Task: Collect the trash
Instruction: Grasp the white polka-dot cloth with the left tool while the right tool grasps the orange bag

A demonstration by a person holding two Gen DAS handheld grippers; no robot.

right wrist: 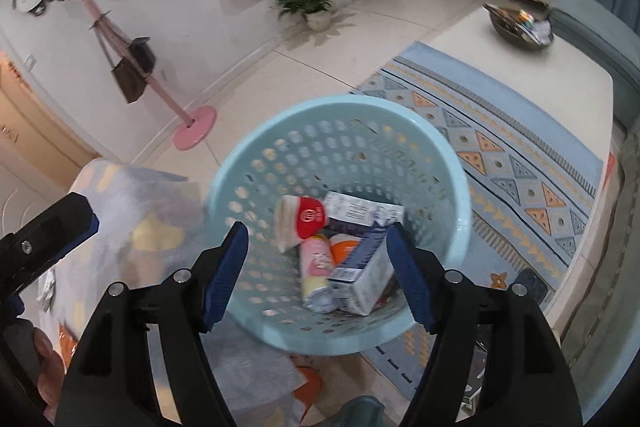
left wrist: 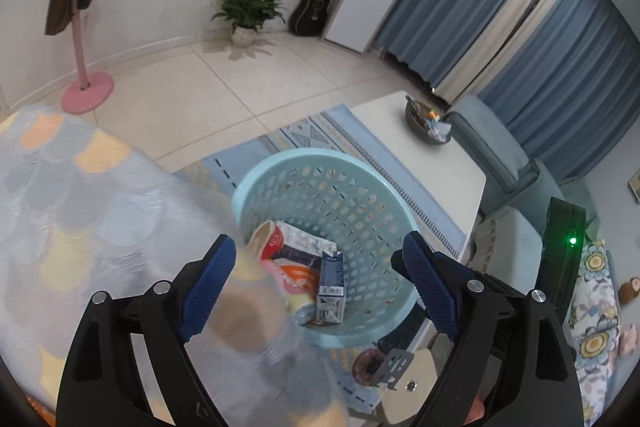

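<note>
Trash (right wrist: 340, 251) fills the blue basket (right wrist: 256, 143); both grippers (left wrist: 324, 283) (right wrist: 320, 267) hover agape and empty, next piece to be sought.

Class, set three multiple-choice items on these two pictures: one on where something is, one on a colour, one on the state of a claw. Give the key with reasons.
1. Where do the cartons lie?
A. in the basket
B. on the table
C. on the floor tiles

2. What colour is the basket?
A. red
B. light blue
C. black

3. How is the right claw?
A. shut on a carton
B. shut on nothing
C. open

Key: 1 A, the cartons rest on the bottom of the basket. 2 B, its wall and rim are pale blue. 3 C, the right claw stands wide apart, gripping nothing.
</note>
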